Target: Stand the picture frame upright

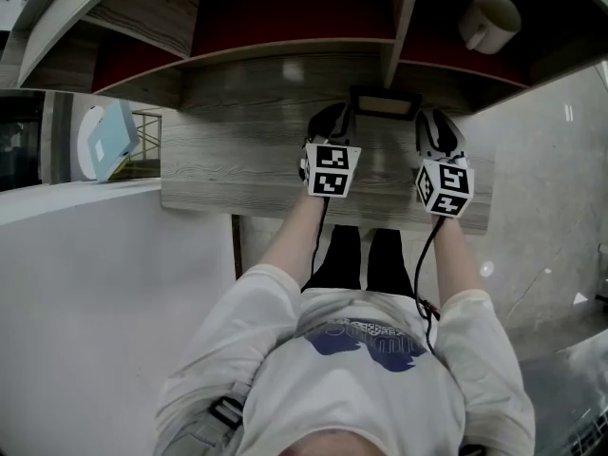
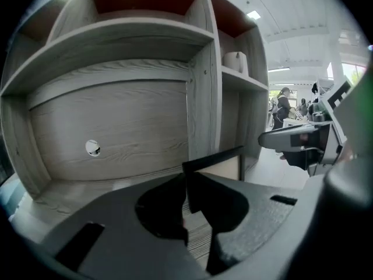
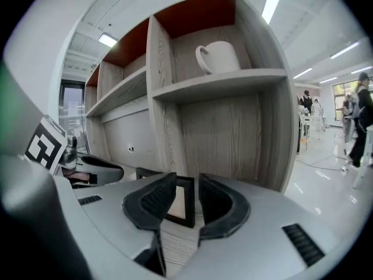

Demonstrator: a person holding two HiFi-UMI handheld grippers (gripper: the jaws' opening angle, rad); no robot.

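Two grippers are shown near the rear edge of the tabletop [image 1: 209,174]. The left gripper [image 2: 186,182] is clamped, as far as can be judged, on the left edge of the picture frame [image 2: 221,168]; the right gripper [image 3: 186,182] is spread, the frame's right edge lying loose between its jaws. The frame is seen upright before the back panel [image 2: 116,121]. Toppling may be caused if a withdrawing pad catches it. The divider [image 3: 160,98] crowds it behind; a mug [image 3: 220,57] is shelved above.
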